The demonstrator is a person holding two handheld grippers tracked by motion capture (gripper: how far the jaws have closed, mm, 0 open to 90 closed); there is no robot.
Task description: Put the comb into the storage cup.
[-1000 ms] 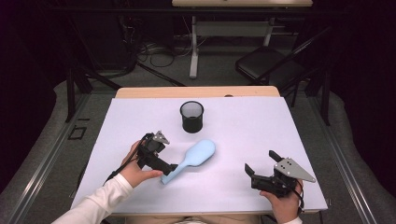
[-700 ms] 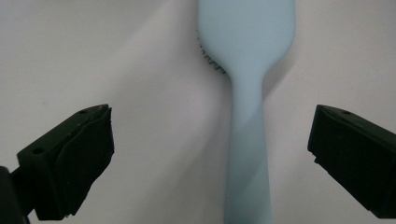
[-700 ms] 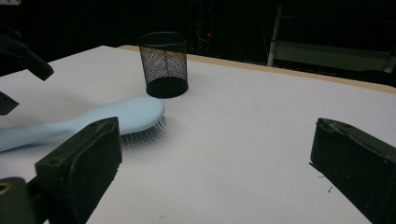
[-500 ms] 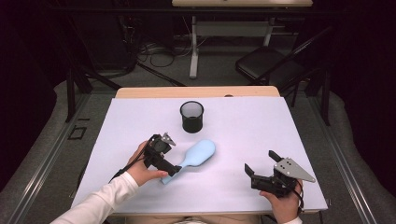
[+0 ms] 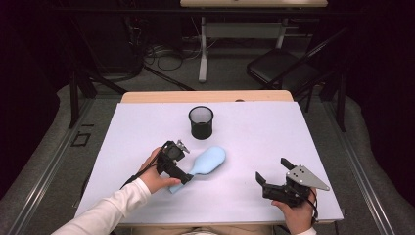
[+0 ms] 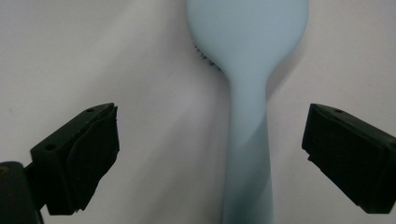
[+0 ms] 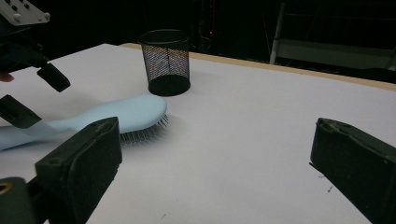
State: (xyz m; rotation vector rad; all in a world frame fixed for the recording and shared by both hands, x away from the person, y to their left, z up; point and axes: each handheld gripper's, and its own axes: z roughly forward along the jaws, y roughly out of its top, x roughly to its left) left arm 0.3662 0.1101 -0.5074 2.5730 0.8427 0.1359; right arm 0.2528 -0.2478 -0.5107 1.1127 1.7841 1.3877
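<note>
A light blue hairbrush (image 5: 210,160) lies bristles down on the white table (image 5: 254,132), its handle pointing to the front left. My left gripper (image 5: 183,172) is open and low over the handle (image 6: 245,140), one jaw on each side, apart from it. The right gripper view shows this gripper (image 7: 37,95) straddling the handle of the brush (image 7: 126,112). My right gripper (image 5: 272,170) stands open near the front right of the table, with nothing between its jaws (image 7: 219,140).
A black mesh cup (image 5: 201,122) stands upright behind the brush, also seen as the mesh cup (image 7: 166,60) past the brush head. A wooden table edge (image 5: 205,96) runs along the back. A dark chair (image 5: 279,71) stands on the floor beyond.
My left gripper has moved a little to the right and down, so its open jaws now straddle the brush handle. The right gripper and the brush have not moved.
</note>
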